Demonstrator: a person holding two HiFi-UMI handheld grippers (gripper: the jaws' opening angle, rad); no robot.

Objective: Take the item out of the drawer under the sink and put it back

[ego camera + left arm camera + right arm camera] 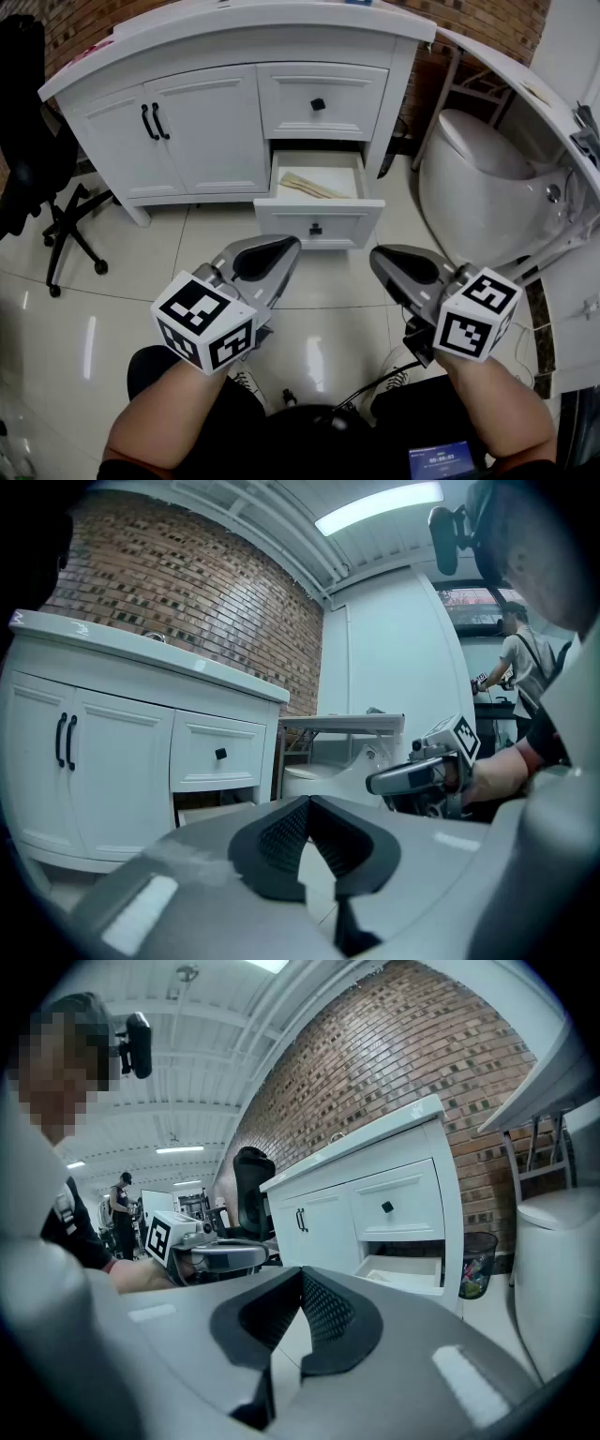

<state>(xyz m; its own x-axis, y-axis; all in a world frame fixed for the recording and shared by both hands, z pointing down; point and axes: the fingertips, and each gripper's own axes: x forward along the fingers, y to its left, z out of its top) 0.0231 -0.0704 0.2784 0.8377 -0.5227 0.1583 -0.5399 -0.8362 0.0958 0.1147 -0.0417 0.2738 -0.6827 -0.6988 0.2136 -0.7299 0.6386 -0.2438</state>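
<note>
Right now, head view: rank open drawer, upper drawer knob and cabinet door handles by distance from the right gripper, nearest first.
1. The open drawer: low, just ahead and slightly left of the right gripper.
2. The upper drawer knob: directly above that drawer, further back on the vanity.
3. The cabinet door handles: far left, on the double doors.

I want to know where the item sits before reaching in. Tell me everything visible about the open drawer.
The open drawer is the lower one on the right side of the white vanity, pulled out toward the camera beneath a shut drawer. It looks like white painted wood, with a panelled front and a small dark knob. Pale, flat stick-like pieces lie slantwise on its floor. Nothing else touches it.
</note>
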